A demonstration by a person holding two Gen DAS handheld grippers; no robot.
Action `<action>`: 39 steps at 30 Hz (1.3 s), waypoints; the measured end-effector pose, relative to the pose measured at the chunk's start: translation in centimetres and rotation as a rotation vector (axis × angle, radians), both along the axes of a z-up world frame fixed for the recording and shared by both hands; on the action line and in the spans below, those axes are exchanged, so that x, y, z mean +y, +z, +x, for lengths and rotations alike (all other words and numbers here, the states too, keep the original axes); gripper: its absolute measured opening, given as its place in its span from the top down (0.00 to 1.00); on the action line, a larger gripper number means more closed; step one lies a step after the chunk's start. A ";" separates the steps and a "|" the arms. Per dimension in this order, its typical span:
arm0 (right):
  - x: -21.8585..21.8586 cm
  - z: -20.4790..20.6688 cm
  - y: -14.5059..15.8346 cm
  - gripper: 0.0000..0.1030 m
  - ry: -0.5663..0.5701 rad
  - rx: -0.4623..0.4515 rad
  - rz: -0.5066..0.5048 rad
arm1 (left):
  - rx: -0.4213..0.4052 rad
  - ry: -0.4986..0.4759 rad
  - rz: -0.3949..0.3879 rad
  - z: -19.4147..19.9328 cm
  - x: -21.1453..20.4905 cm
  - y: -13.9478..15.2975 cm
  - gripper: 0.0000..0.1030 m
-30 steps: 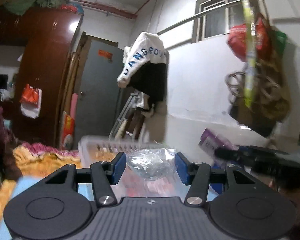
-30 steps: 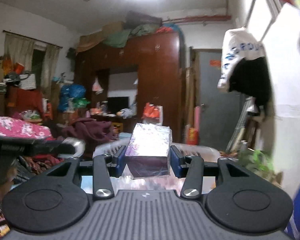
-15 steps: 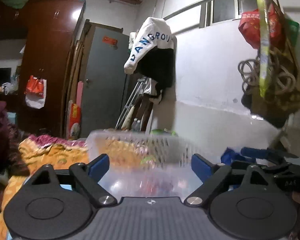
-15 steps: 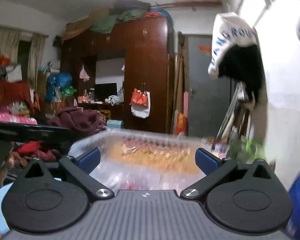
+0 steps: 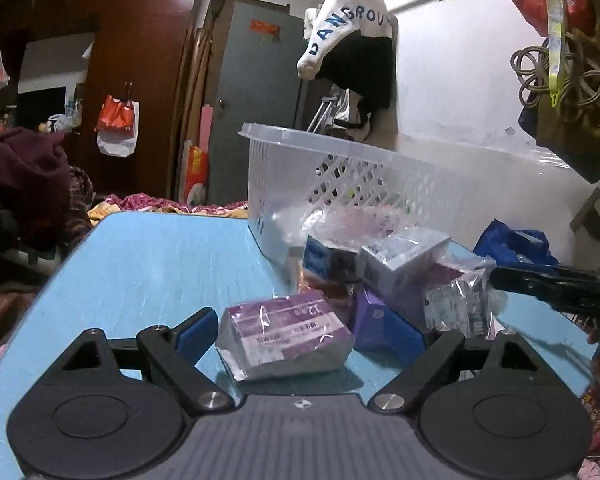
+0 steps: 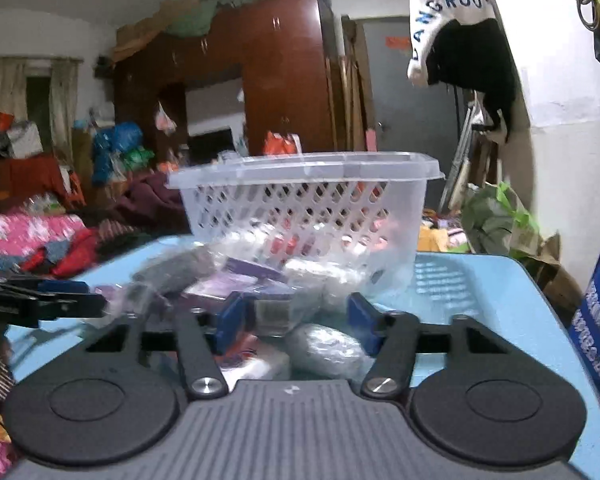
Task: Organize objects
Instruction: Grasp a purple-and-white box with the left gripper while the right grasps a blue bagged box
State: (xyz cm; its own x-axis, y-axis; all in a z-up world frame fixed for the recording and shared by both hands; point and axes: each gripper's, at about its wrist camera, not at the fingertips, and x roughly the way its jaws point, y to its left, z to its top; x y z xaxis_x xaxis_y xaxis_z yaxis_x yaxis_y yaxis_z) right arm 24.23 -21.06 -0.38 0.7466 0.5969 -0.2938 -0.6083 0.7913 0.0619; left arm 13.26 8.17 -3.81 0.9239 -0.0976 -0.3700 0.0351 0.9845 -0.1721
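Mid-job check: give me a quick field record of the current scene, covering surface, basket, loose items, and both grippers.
surface: blue table
basket: clear plastic basket, upright on the table, packets visible through its wall
loose items: pile of wrapped packets in front of the basket, including a purple packet and a silvery wrapped packet
left gripper: open, purple packet between the jaws, pads not touching it
right gripper: jaws closing over the pile; grip not confirmed
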 end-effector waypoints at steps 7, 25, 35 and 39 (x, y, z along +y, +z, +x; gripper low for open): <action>2.3 -0.3 -0.8 0.37 0.052 0.029 -0.118 | 0.022 0.002 0.017 -0.2 -0.7 -1.1 0.11; 0.4 -3.3 -1.2 0.59 0.003 -0.063 -0.048 | -0.082 0.051 0.090 -2.7 -1.8 -1.7 0.29; -2.4 -4.4 -2.0 0.60 0.009 -0.050 0.048 | -0.159 0.008 0.098 -4.4 -2.2 -1.6 0.29; -2.8 -4.5 -1.6 0.61 -0.005 -0.068 0.065 | -0.178 0.006 0.084 -4.7 -2.0 -1.4 0.29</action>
